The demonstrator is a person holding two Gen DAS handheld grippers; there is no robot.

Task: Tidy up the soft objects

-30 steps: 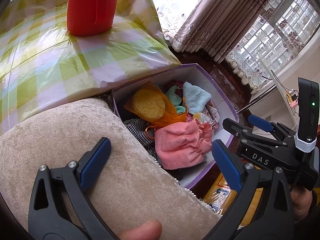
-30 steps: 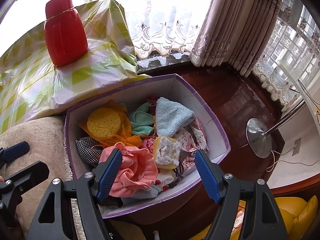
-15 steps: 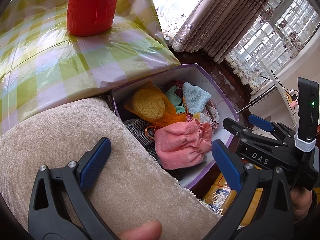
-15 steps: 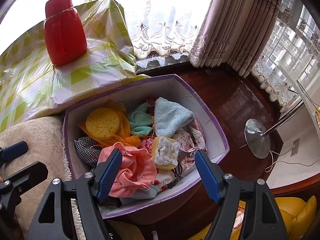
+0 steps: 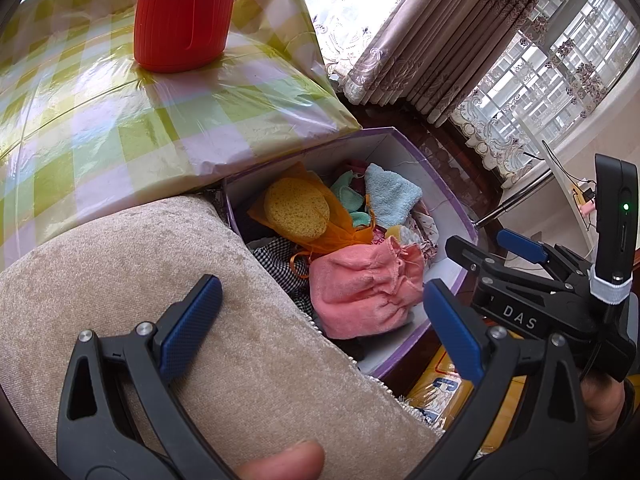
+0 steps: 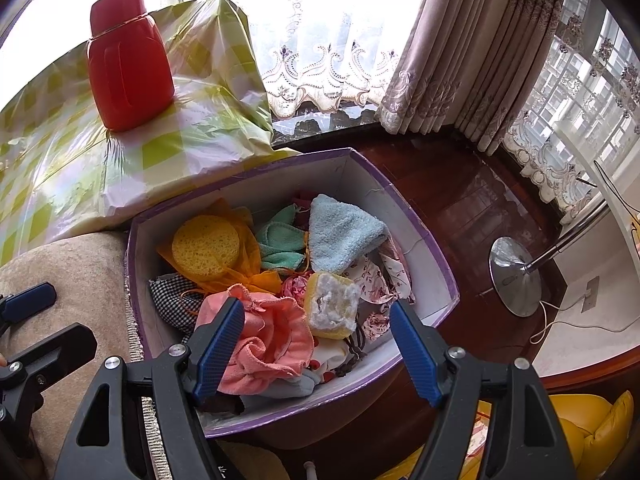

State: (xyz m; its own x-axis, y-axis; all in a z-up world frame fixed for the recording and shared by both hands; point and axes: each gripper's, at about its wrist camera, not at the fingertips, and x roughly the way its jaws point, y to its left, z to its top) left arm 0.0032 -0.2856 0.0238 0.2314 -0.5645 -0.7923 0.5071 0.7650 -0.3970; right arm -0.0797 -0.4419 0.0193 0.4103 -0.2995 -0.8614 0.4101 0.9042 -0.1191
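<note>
A purple-rimmed white box (image 6: 426, 236) (image 5: 452, 204) holds several soft things: a round yellow sponge (image 6: 206, 246) (image 5: 297, 209) on orange mesh, a light blue towel (image 6: 340, 234) (image 5: 390, 194), a pink cloth (image 6: 268, 340) (image 5: 366, 290), a yellow-and-white sponge block (image 6: 332, 306), a checked cloth (image 6: 172, 300). My right gripper (image 6: 318, 350) hovers open above the box's near side, nothing between its fingers. My left gripper (image 5: 320, 320) is open over a beige cushion (image 5: 120, 288), empty. The right gripper (image 5: 490, 246) shows at the right of the left wrist view.
A red plastic bottle (image 6: 128, 60) (image 5: 182, 12) stands on a table with a green-checked plastic cover (image 6: 60, 168) behind the box. A lamp's metal base (image 6: 514, 276) sits on dark wood floor to the right. Yellow packaging (image 6: 596, 428) lies lower right. Curtains hang behind.
</note>
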